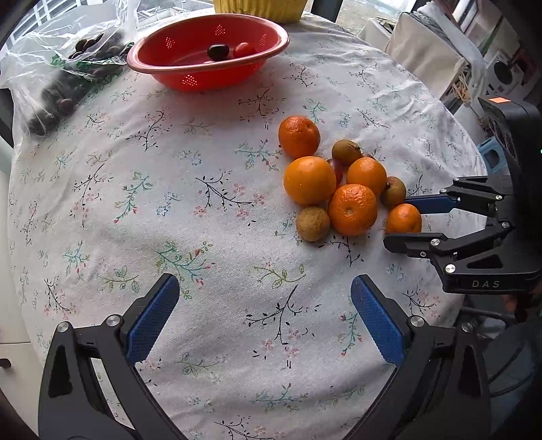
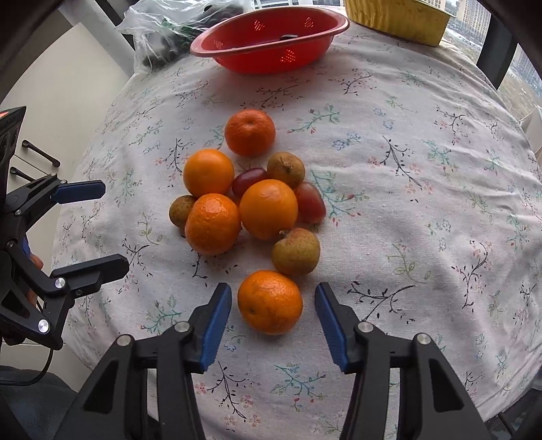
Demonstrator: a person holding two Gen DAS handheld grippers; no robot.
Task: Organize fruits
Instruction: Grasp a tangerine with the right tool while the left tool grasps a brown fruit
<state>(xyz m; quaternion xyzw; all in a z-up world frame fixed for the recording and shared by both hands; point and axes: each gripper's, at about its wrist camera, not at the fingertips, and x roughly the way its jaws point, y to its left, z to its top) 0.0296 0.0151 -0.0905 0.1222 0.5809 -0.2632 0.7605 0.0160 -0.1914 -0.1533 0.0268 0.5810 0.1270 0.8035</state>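
Note:
A pile of oranges, brown-green fruits and red grapes lies on the flowered tablecloth. My right gripper is open, its fingers on either side of the nearest orange, not closed on it. My left gripper is open and empty over bare cloth, left of the pile. A red colander bowl at the far side holds a dark fruit and a red one.
A clear plastic bag with dark fruits lies left of the bowl. A yellow container stands behind it. The round table's edge drops off at the right, with furniture beyond.

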